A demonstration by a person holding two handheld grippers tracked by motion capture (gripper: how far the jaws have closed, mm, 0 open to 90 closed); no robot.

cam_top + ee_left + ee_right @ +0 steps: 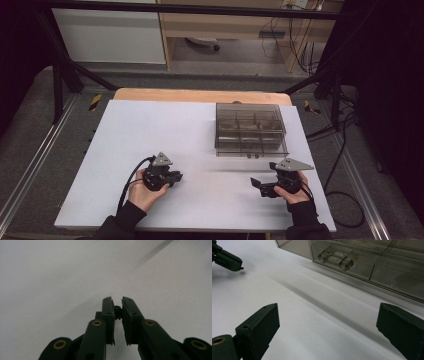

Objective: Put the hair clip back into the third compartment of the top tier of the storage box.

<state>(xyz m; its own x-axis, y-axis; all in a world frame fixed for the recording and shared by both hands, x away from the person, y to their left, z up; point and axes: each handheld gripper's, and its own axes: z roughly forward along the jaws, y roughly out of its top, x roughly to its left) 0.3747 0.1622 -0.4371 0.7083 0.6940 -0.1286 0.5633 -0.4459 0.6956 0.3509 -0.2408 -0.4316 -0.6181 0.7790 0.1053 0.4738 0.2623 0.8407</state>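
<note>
White sheeting covers the counter (150,130), with a strip of bare wood showing at the far edge.

Left side: the left hand-held gripper (176,177) rests low on the sheet, held from behind by the left hand (145,192), its tip pointing toward the centre. In the left gripper view its jaws stand nearly together, and a small dark part sits in the narrow slot between them; whether this is a held item or part of the mechanism cannot be told. Open sheet lies all around it, with free room to the left edge and forward.

Centre: bare sheet separates the 2 tools, which lie well apart; nothing obstructs a sweep between them.

Right side: the right hand-held gripper (256,184) is held by the right hand (296,192), jaws spread wide and empty, apparently readied for a grasp. The smoked clear plastic compartment box (250,129) sits beyond it, toward the far right of the counter, its 2 front latches (335,259) facing the person. Judged placement: latch side presented for opening. The box stands close to the sheet's right edge, so room is tight there.
</note>
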